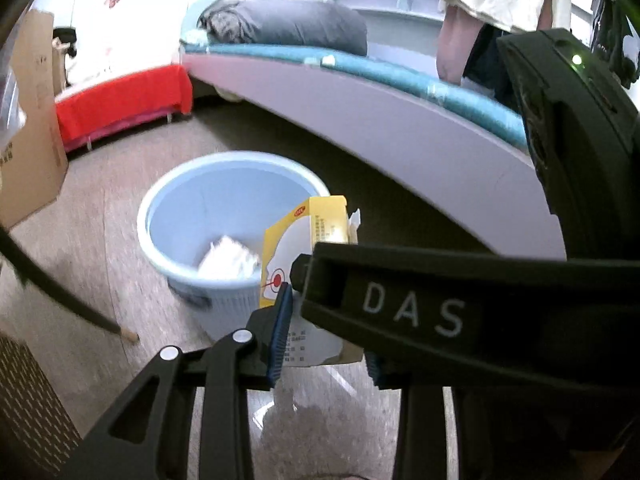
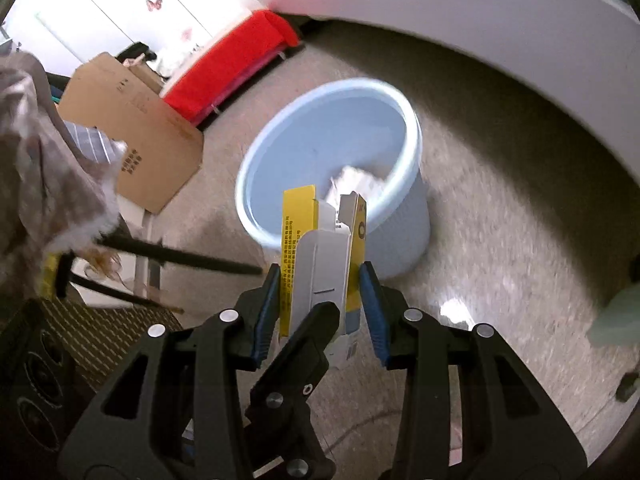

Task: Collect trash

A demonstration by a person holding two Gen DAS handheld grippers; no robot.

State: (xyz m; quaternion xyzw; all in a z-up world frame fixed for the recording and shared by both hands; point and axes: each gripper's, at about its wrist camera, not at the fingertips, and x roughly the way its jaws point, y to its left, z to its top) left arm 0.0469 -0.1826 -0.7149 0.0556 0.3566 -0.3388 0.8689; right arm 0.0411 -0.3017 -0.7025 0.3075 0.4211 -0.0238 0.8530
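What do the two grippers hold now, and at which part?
Both the left gripper and the right gripper clamp the same yellow-and-white carton, by its lower end, from opposite sides.

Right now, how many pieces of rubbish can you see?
2: a yellow and white carton gripped between both sets of tongs, and crumpled white paper inside the blue bin. More could lie hidden beneath it.

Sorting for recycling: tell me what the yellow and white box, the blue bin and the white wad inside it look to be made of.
Yellow and white box: thin printed card, likely paperboard; folded flaps and creases show.
Blue bin: probably moulded plastic, smooth inside, ribbed outer wall.
White wad: looks like crumpled paper or tissue; too blurred to tell which.
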